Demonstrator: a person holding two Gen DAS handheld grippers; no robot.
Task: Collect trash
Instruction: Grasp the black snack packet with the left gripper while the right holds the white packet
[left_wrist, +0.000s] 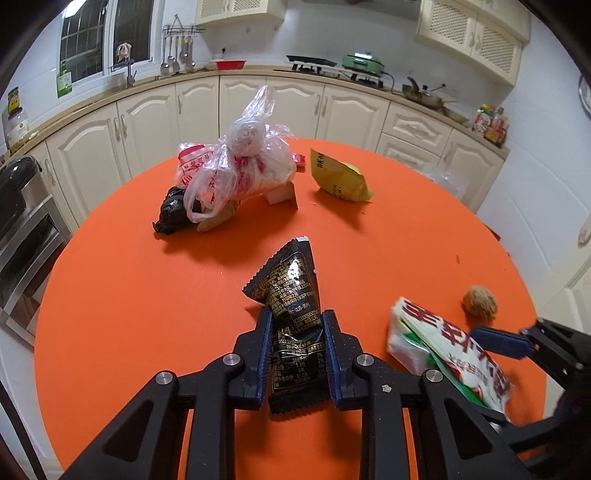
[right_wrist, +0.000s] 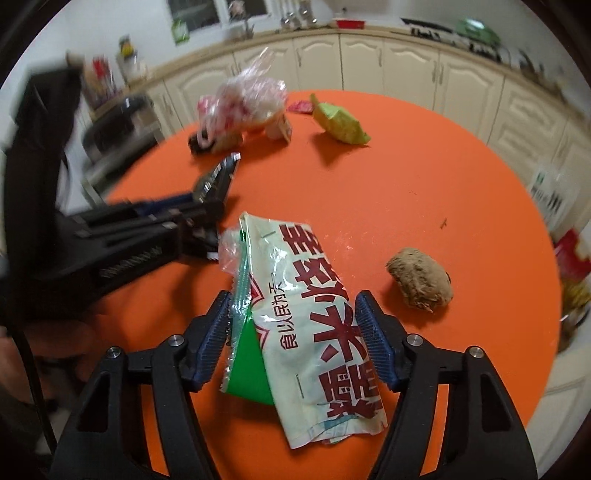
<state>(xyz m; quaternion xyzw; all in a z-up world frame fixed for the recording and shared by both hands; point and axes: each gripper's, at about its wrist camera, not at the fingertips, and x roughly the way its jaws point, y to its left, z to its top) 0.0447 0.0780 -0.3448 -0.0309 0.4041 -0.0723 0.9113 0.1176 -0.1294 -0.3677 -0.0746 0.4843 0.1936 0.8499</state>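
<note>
My left gripper (left_wrist: 296, 315) is shut on a black foil snack wrapper (left_wrist: 291, 280), whose torn top sticks up past the fingertips above the round orange table (left_wrist: 129, 295). In the right wrist view my right gripper (right_wrist: 293, 297) has both blue pads against the sides of a white plastic bag with big red characters and a green inner flap (right_wrist: 314, 314). The same bag (left_wrist: 443, 347) shows blurred at the lower right of the left wrist view. The left gripper (right_wrist: 207, 199) and its wrapper (right_wrist: 218, 177) appear blurred just left of the bag.
A brown fibrous lump (right_wrist: 419, 278) lies right of the white bag. Farther back are a yellow-green packet (left_wrist: 340, 177), a tied clear bag of rubbish (left_wrist: 240, 166) over a crumpled black bag (left_wrist: 173, 214), a white block (left_wrist: 282, 194) and a small red wrapper (left_wrist: 299, 158). Cream cabinets (left_wrist: 258, 107) ring the table.
</note>
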